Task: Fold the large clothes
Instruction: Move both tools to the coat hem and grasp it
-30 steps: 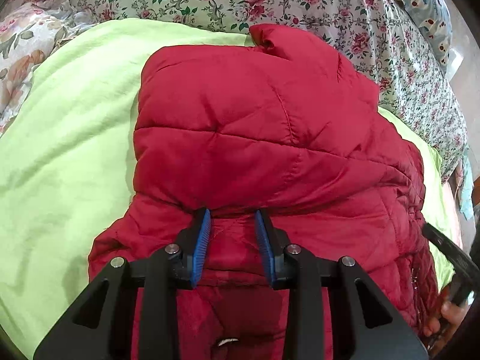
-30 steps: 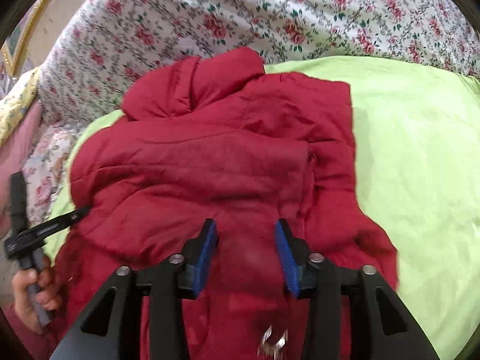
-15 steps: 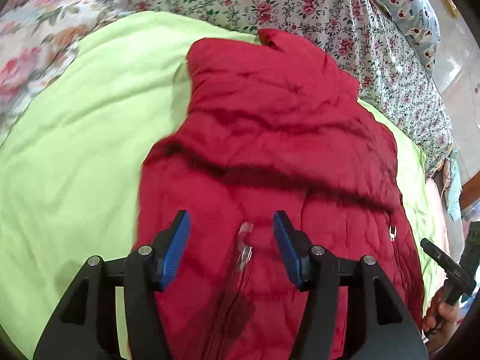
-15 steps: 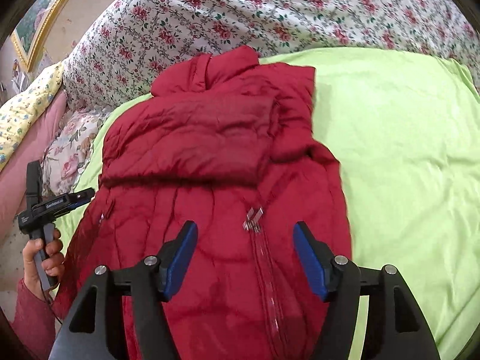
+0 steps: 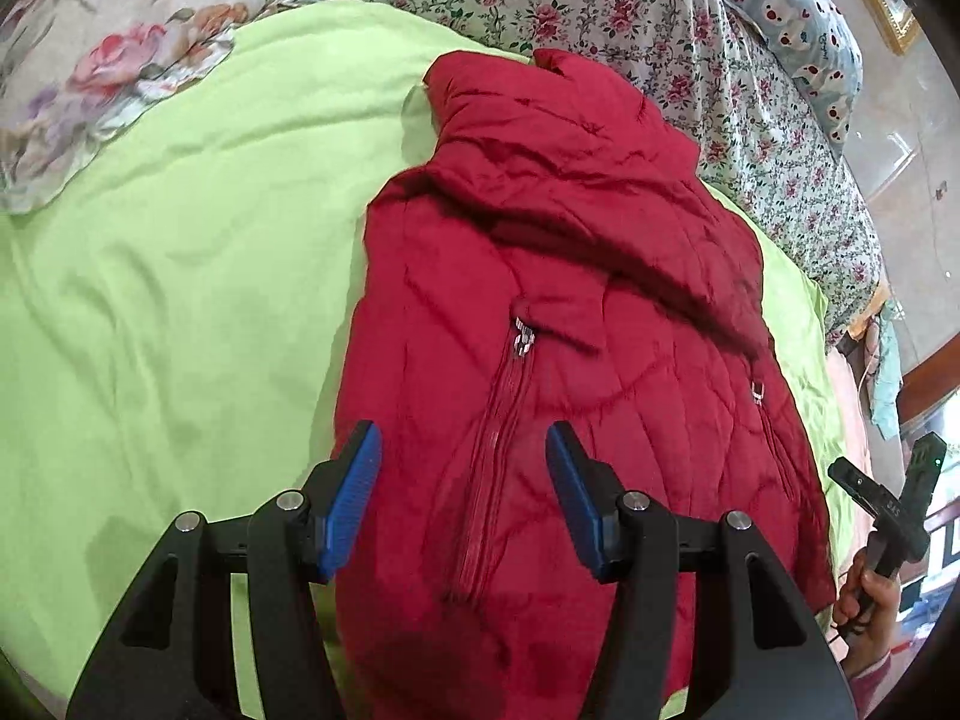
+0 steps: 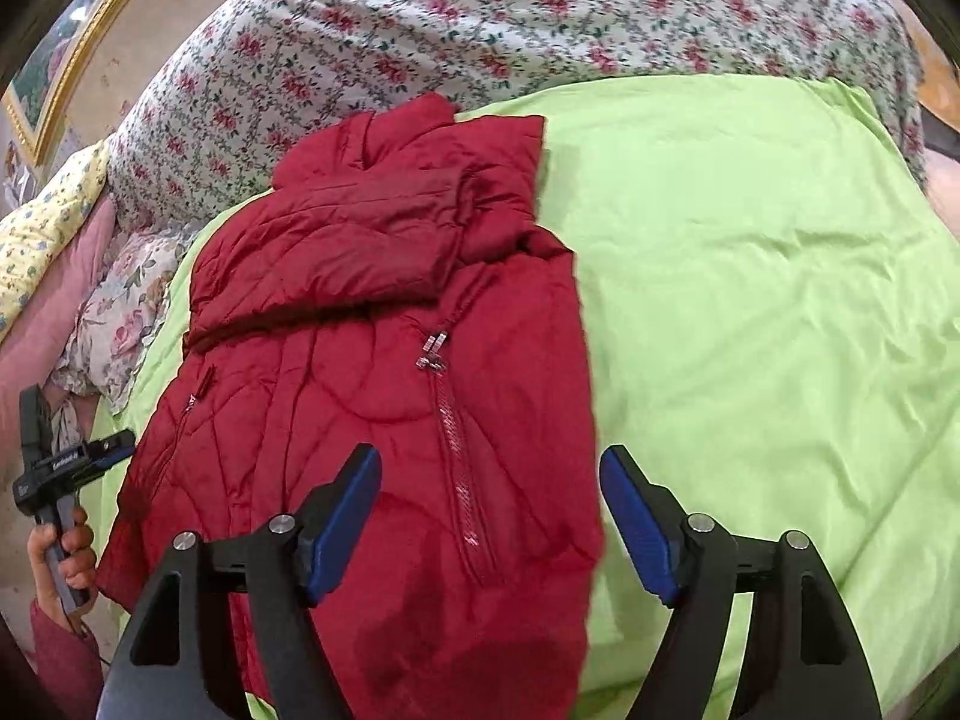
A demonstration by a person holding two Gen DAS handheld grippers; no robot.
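Note:
A red quilted puffer jacket [image 5: 558, 312] lies front up on a lime green blanket [image 5: 180, 276]. Its sleeves are folded across the chest and the zipper pull [image 5: 523, 341] shows in the middle. It also shows in the right wrist view [image 6: 372, 360]. My left gripper [image 5: 465, 495] is open and empty, hovering above the jacket's lower part. My right gripper [image 6: 489, 522] is open and empty above the jacket's hem, near its right edge. Each gripper shows at the edge of the other's view, the right one [image 5: 894, 510] and the left one [image 6: 60, 474].
The green blanket [image 6: 750, 300] covers a bed with a floral sheet [image 5: 600, 12]. A floral pillow [image 5: 102, 60] lies at the left, a patterned pillow [image 5: 798, 18] at the far right. A framed picture [image 6: 54, 60] hangs on the wall.
Both grippers let go of the red jacket, opened wide and pulled back and up. The jacket's lower half, held up before, now lies flat with its zipper showing.

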